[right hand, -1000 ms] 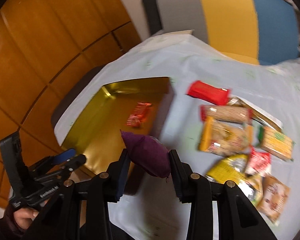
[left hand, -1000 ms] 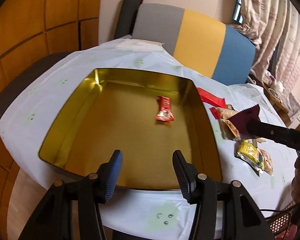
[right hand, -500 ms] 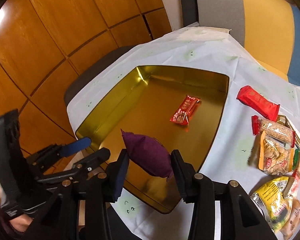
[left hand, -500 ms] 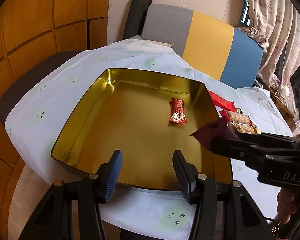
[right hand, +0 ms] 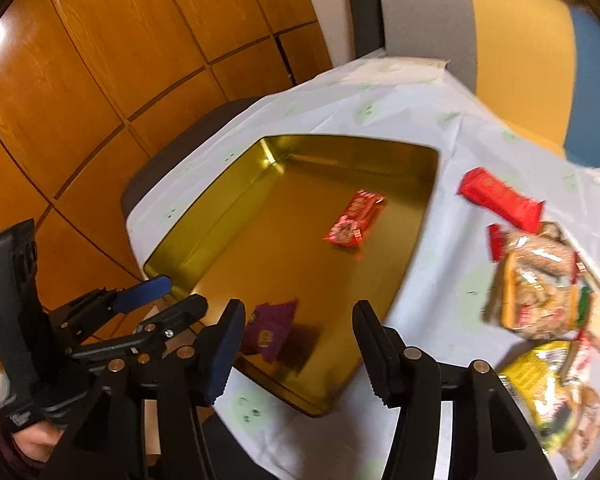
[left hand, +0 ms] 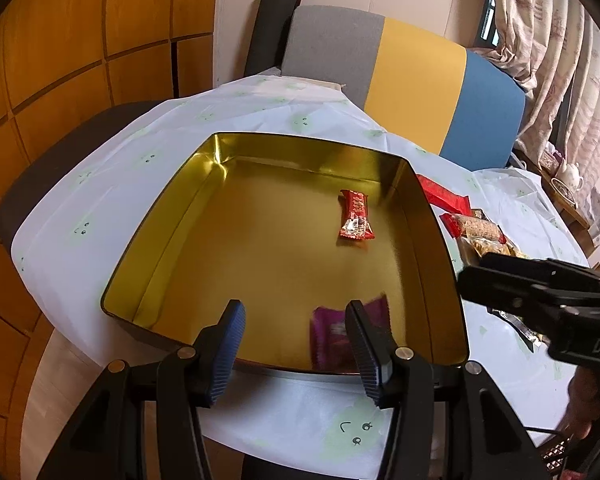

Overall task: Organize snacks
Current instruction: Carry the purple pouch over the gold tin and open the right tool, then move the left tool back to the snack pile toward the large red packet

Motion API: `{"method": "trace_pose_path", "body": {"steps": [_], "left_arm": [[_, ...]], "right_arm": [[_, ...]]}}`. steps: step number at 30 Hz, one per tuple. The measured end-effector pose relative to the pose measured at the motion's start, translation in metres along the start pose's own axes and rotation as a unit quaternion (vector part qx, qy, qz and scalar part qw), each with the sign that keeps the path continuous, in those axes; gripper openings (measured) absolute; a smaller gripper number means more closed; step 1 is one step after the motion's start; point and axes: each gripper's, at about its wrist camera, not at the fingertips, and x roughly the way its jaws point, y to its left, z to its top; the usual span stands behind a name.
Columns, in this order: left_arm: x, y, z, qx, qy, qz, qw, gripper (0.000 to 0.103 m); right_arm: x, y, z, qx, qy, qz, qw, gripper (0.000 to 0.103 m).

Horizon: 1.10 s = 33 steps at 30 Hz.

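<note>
The purple snack packet [right hand: 270, 330] lies loose in the gold tin [right hand: 416, 240], below my opening right claw [right hand: 298, 344], nearer its left finger; its print is unreadable. My left claw [left hand: 294, 346] hangs open, empty.

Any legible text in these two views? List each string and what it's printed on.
"DAS": white letters, cut off by the frame edge, on the black body of the right gripper in the left wrist view.
Red snack wrapper in the gold metal tin: print too small to read.
Purple snack packet: blurred.
Pile of loose snack packets on the white tablecloth: blurred.
Left gripper body: small print unreadable.
</note>
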Motion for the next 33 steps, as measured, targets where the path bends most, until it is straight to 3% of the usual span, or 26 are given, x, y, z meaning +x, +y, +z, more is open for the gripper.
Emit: {"method": "trace_pose_path", "body": {"steps": [7,17,22,26,30,33], "left_arm": [[0.001,-0.004,0.002,0.003,0.004,0.002,1.0,0.053],[-0.011,-0.027,0.02,0.033,0.0,-0.036,0.9988,0.053],[-0.014,-0.061,0.042,0.067,-0.003,-0.072,0.9951,0.053],[-0.012,-0.1,0.067,0.092,0.001,-0.113,0.9893,0.053],[0.006,-0.14,0.092,0.08,0.044,-0.166,0.9819,0.053],[0.03,-0.173,0.11,0.072,0.077,-0.181,0.9777,0.053]], "right_arm": [[-0.029,-0.024,-0.011,-0.015,-0.016,-0.052,0.998,0.063],[-0.071,-0.112,-0.034,0.001,0.015,-0.159,0.987,0.064],[-0.092,-0.164,-0.044,0.022,0.024,-0.201,0.979,0.072],[-0.103,-0.2,-0.051,0.044,0.029,-0.228,0.972,0.072],[-0.109,-0.227,-0.061,0.065,0.033,-0.237,0.969,0.072],[-0.11,-0.237,-0.067,0.079,0.028,-0.231,0.969,0.072]]}}
